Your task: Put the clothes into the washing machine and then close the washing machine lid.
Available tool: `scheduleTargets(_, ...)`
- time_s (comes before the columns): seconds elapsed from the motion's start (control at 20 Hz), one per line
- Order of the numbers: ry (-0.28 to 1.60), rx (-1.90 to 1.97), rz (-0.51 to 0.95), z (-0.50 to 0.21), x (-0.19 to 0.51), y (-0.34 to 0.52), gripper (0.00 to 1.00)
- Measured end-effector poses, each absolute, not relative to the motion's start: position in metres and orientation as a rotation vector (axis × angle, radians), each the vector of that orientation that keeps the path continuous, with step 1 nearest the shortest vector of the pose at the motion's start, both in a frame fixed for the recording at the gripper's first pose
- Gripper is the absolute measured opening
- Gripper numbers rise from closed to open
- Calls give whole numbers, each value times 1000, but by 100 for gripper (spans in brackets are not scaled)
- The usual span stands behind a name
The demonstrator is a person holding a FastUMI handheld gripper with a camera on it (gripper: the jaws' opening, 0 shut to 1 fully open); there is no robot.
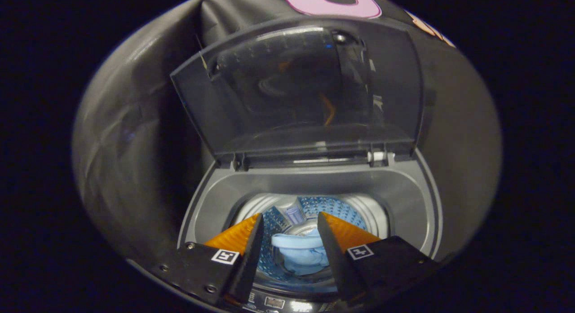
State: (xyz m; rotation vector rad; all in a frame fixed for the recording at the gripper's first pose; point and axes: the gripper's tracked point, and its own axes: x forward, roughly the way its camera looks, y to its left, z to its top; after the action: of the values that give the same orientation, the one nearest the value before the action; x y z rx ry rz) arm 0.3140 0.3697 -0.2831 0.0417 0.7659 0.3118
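While lid [310, 88] stands up: tool [289, 221] spread wide over clothes [300, 254].

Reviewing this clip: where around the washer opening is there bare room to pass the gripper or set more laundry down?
The open gripper hangs over the drum, nothing between its fingers. Free: the drum's far half beyond the light blue garment, and the grey top rim between drum and hinges. Tight: behind, where the raised lid stands upright.
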Motion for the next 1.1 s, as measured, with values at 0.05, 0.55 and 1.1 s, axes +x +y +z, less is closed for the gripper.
scheduleTargets(0.05,736,23,310,-270,316,370,73)
scheduleTargets(0.55,433,0,275,-128,333,396,97)
scheduleTargets(1.1,-2,-24,134,15,411,400,96)
